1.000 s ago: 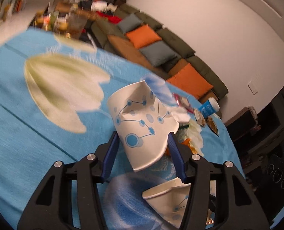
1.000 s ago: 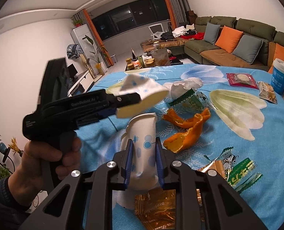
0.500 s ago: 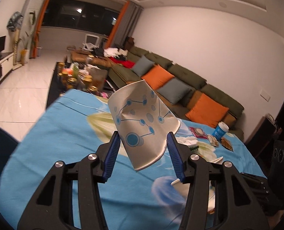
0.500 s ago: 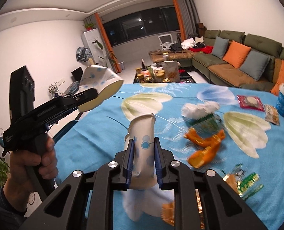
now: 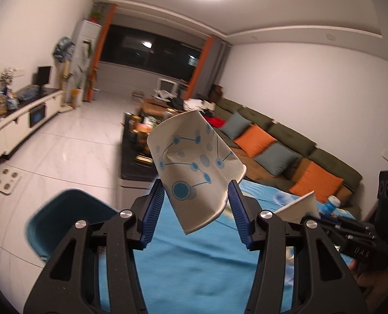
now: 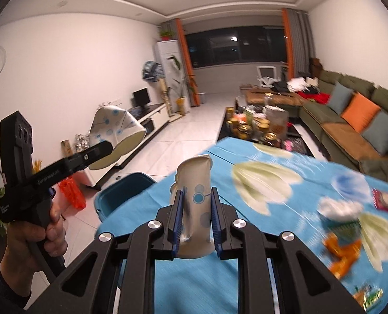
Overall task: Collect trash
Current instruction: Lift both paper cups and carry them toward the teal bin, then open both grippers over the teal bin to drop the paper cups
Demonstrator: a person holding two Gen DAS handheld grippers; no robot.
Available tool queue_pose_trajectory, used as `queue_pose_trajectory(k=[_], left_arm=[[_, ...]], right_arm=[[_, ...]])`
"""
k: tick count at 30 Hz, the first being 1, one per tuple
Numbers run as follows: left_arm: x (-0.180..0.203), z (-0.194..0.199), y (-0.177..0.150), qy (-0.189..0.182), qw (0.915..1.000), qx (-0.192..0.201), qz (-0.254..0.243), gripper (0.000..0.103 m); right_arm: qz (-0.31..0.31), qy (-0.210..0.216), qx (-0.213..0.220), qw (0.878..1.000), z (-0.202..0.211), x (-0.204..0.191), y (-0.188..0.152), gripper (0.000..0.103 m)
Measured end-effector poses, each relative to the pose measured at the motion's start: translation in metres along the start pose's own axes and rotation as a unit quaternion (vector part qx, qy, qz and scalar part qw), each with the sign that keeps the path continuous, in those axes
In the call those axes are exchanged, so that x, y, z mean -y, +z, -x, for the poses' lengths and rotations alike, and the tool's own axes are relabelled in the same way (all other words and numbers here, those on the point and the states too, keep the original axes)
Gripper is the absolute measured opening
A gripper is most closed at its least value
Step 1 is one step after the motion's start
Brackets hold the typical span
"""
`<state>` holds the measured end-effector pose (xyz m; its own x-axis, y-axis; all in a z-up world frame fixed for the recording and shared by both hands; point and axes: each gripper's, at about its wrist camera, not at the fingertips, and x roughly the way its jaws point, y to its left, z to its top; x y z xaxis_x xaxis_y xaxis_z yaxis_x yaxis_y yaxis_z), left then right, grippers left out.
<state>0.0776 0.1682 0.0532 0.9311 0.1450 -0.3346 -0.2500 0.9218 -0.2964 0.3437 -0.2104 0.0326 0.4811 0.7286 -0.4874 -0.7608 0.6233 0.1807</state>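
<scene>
left gripper (image 5: 196, 204) clamped on dented paper cup (image 5: 194, 167), right gripper (image 6: 195, 213) pinched narrow on flattened paper cup (image 6: 195, 204), both cups held in air above blue counter (image 6: 246, 274), teal bin (image 6: 123, 192) just beyond counter edge, left of right gripper, sofa (image 6: 351, 120) far right

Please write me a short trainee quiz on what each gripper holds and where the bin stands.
1. True or false: the left gripper holds a crushed paper cup.
2. What does the right gripper hold? A) orange peel B) a flattened cup C) nothing
3. Where is the teal bin relative to the table?

Key
1. True; the jaws press on its sides.
2. B
3. On the floor, just past the table's edge, below the left gripper's cup as the right wrist view shows it.
</scene>
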Motion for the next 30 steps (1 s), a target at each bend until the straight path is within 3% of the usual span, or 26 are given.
queue_pose_trajectory(k=[8, 17, 22, 30], left_arm=[[-0.070, 0.051, 0.010, 0.076, 0.9971, 0.010, 0.005, 0.050], [-0.154, 0.072, -0.001, 0.137, 0.9896, -0.039, 0.018, 0.051], [-0.173, 0.045, -0.016, 0.154, 0.9842, -0.083, 0.028, 0.051], [-0.180, -0.035, -0.032, 0.157, 0.9762, -0.145, 0.037, 0.052]], right_arm=[[0.051, 0.046, 0.003, 0.998, -0.047, -0.061, 0.037, 0.018], [0.076, 0.075, -0.046, 0.993, -0.134, -0.110, 0.060, 0.018], [0.083, 0.067, -0.078, 0.991, -0.179, -0.123, 0.062, 0.018], [0.098, 0.049, -0.135, 0.985, -0.237, -0.137, 0.053, 0.018]])
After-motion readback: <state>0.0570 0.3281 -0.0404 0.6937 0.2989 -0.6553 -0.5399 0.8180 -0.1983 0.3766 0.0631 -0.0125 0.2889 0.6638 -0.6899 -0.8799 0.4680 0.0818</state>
